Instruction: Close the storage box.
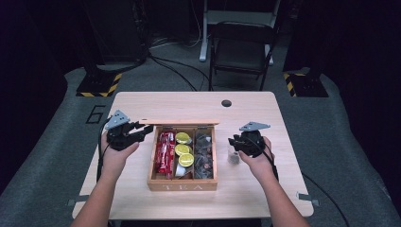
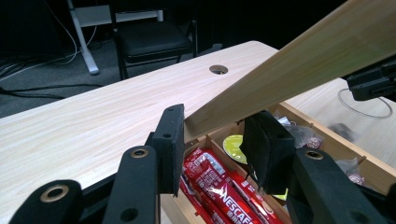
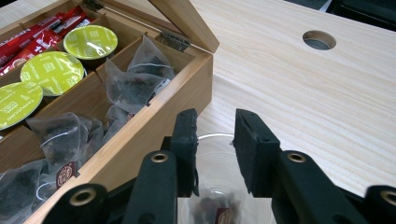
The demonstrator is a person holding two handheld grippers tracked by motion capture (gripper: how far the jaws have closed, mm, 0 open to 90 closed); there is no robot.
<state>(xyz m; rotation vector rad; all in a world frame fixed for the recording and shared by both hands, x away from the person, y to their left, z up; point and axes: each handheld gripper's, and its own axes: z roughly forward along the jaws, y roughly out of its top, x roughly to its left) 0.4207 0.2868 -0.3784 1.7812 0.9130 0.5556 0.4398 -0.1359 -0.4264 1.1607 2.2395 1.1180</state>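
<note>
Left gripper (image 2: 212, 140) clamped on tea box lid (image 2: 299, 70), propping it up; right gripper (image 3: 215, 140) released, jaws straddling glass (image 3: 219, 186) holding tea bag (image 3: 219, 212).

lid (image 2: 299, 70) — pale wood, raised, tilted | glass (image 3: 219, 172) — clear, upright beside box, tea bag inside

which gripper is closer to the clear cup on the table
Right. The right gripper hangs directly over the clear cup, beside the tea box. The left gripper is across the box, its jaws around the raised lid.
</note>
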